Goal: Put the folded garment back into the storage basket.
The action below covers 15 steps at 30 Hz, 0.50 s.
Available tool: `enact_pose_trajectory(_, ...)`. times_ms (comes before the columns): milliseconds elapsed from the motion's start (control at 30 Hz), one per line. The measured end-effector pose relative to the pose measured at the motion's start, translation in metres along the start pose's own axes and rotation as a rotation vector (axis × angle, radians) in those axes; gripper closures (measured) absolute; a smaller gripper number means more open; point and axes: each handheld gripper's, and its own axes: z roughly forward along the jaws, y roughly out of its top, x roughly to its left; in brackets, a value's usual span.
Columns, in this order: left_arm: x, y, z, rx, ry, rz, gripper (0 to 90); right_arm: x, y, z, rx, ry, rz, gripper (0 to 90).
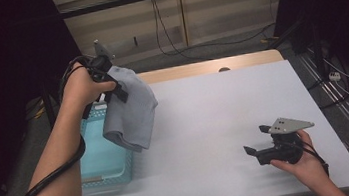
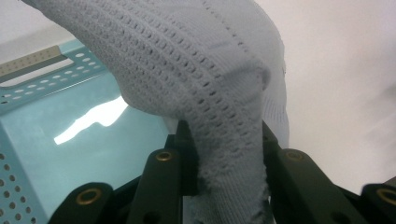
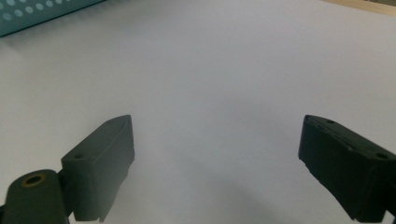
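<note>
The left gripper is raised at the table's left edge, held in a hand whose forearm comes up from the bottom of the high view, with a black cable looping below the wrist. Its jaws are clamped on a grey knit cloth — the left gripper view shows the ribbed, eyelet-patterned fabric pinched between the two black jaws and bunched where they squeeze it. The cloth hangs free from that grip, draping down over the right edge of a pale blue basket that sits at the table's left side; whether its lower fold touches the basket or the table cannot be told. In the left gripper view the basket lies behind and below the fabric, its perforated wall and glossy floor in sight. The right gripper rests low over the white table near the front right corner, well apart from the cloth, held in the right hand. Its jaws stand wide apart with nothing between them — just bare white surface in the right gripper view, and a corner of the basket at the top left.
</note>
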Motion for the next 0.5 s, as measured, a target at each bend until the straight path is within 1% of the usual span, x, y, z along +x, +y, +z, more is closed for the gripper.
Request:
enact_pose_trajectory(100,0.004,-0.001,-0.002,0.004,0.007,0.0,71.8,0.0,0.0,0.0,0.0,0.001,-0.002,10.6)
enact_pose_trajectory(233,0.008,-0.001,-0.005,-0.002,0.016,-0.011,71.8,-0.001,0.0,0.0,0.001,0.001,0.0,10.6)
enact_pose_trajectory(433,0.013,-0.001,-0.007,0.011,0.024,-0.005,71.9,0.0,0.0,0.001,0.002,0.002,-0.003,10.6)
enact_pose_trajectory(500,0.014,-0.001,-0.007,0.013,0.024,-0.01,71.9,0.0,0.0,0.001,0.003,0.003,-0.004,10.6)
